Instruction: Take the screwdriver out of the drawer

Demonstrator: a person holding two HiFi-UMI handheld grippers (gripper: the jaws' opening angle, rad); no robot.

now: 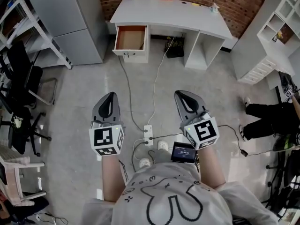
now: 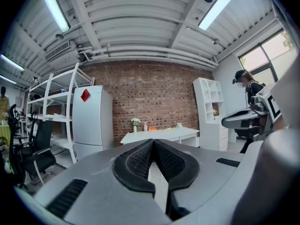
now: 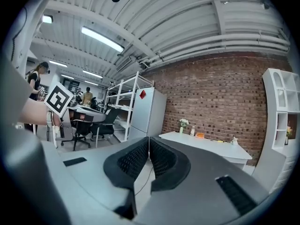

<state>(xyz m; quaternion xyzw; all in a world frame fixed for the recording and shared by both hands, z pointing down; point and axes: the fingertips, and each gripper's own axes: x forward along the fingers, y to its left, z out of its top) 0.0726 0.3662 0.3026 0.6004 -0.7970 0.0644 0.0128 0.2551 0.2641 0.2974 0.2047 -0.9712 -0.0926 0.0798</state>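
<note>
A white desk (image 1: 171, 14) stands against the brick wall far ahead. Its left drawer (image 1: 131, 38) is pulled open and shows a bare brown bottom; I can make out no screwdriver in it. Both grippers are held level over the concrete floor, well short of the desk. My left gripper (image 1: 111, 94) is shut with nothing between its jaws, and in the left gripper view the left gripper (image 2: 153, 141) points at the desk (image 2: 161, 135). My right gripper (image 1: 180, 93) is likewise shut and empty, the right gripper (image 3: 148, 138) also facing the desk (image 3: 206, 143).
A power strip (image 1: 147, 135) with cables trails across the floor between the grippers and the desk. Black office chairs (image 1: 21, 86) and a metal rack stand at the left, beside a grey fridge (image 1: 70, 20). A white shelf unit (image 1: 269, 36) and a seated person (image 1: 272, 118) are at the right.
</note>
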